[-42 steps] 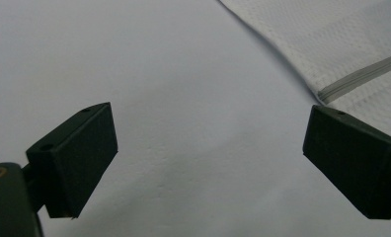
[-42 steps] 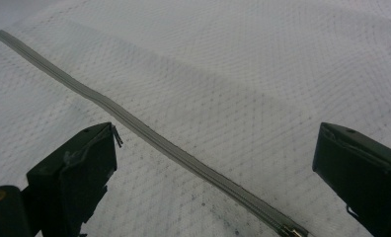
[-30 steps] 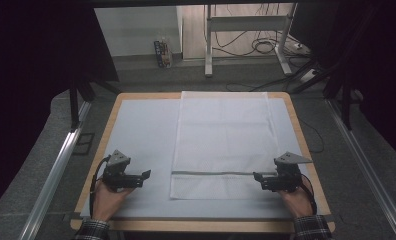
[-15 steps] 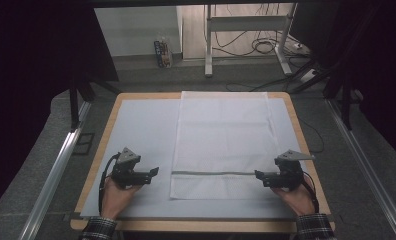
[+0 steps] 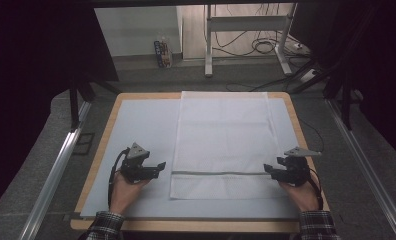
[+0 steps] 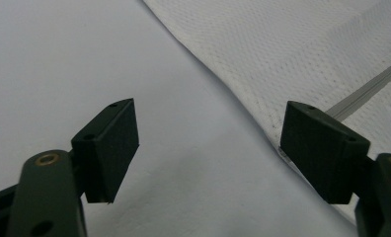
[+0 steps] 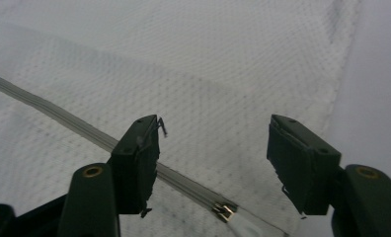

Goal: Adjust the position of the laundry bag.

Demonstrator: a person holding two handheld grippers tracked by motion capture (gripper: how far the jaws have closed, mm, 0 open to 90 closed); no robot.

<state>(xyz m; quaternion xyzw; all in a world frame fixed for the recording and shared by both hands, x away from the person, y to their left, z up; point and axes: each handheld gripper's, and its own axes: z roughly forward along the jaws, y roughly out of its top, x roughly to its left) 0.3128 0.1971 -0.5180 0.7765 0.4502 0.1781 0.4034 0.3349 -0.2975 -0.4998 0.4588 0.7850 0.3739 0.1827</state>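
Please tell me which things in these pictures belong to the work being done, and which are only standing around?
Belong to the work:
- white mesh bag
- its grey zipper, with the pull
- left gripper, jaws just closing, nothing between them
- right gripper, jaws just closing over the zipper end

Only standing around:
- cables on the floor
- small box
- metal stand

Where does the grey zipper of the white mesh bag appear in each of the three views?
High view: the zipper runs as a thin grey line across the near part of the mesh bag, between the two grippers.
Left gripper view: its end sits at the right edge, just above the right-hand jaw.
Right gripper view: it crosses diagonally from the left edge to the metal pull at bottom centre.
Shared landmark: the bag's side edge against the pale table cover.
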